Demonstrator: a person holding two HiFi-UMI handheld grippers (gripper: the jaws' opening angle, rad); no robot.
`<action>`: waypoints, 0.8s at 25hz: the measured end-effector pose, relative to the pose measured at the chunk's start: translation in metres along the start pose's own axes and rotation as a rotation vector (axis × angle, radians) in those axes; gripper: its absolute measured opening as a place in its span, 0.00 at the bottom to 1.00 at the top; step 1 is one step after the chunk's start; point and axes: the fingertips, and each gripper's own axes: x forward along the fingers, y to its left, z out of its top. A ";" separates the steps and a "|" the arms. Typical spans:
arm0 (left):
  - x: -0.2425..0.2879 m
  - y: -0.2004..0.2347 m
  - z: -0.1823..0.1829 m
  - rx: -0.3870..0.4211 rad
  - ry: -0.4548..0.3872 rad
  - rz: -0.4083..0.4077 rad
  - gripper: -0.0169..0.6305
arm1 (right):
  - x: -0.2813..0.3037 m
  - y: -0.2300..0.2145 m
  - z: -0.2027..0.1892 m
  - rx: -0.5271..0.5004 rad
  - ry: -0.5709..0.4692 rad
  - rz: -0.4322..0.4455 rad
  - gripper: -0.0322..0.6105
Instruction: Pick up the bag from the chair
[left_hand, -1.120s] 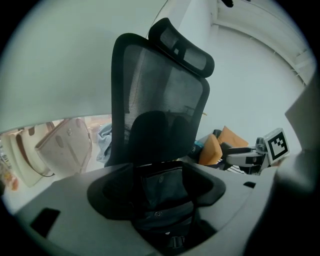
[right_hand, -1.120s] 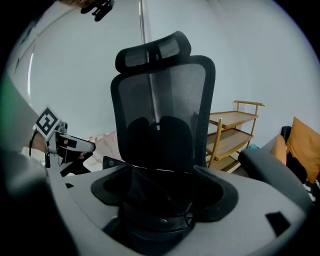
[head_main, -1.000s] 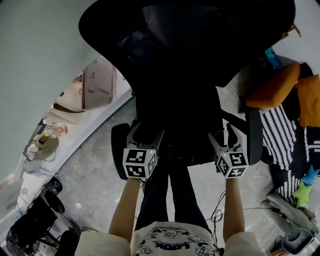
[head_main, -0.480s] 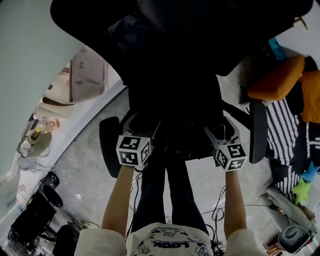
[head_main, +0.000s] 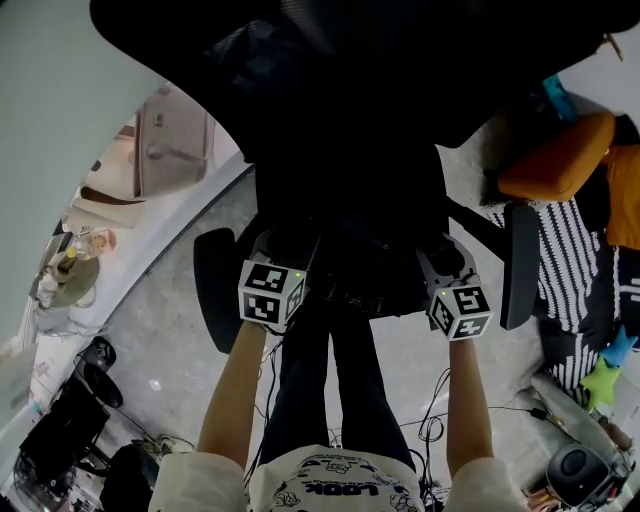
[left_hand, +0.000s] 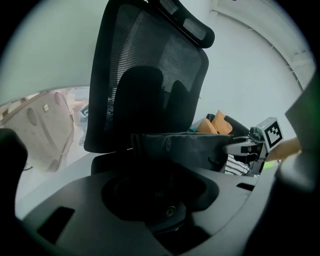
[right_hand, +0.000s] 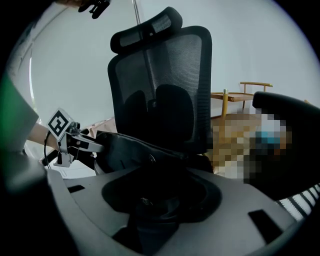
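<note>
1. Two grippers, left and right, sit low at the front of the seat. Both have their jaws spread wide and pinch nothing.
2. Just ahead, the dark, slumped bag lies on the seat between the two tools, with each tool's tips at one end of it.
3. Behind the bag stands the mesh back of the chair.
4. Assessment: the approach looks complete. Clamping and lifting remain, and the bag has not yet been raised.

We read one word, "LOOK", upside down on the person's white shirt. Cubes on the left gripper and right gripper show only square markers.
</note>
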 end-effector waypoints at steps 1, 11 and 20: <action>0.000 0.000 0.000 0.003 -0.001 0.001 0.30 | 0.000 0.000 0.000 -0.004 -0.001 -0.001 0.36; -0.008 -0.005 -0.001 0.051 -0.010 -0.004 0.12 | -0.003 0.002 -0.001 -0.021 0.011 -0.043 0.27; -0.025 -0.021 0.002 0.030 -0.004 -0.060 0.08 | -0.023 0.008 -0.003 0.028 0.026 -0.101 0.22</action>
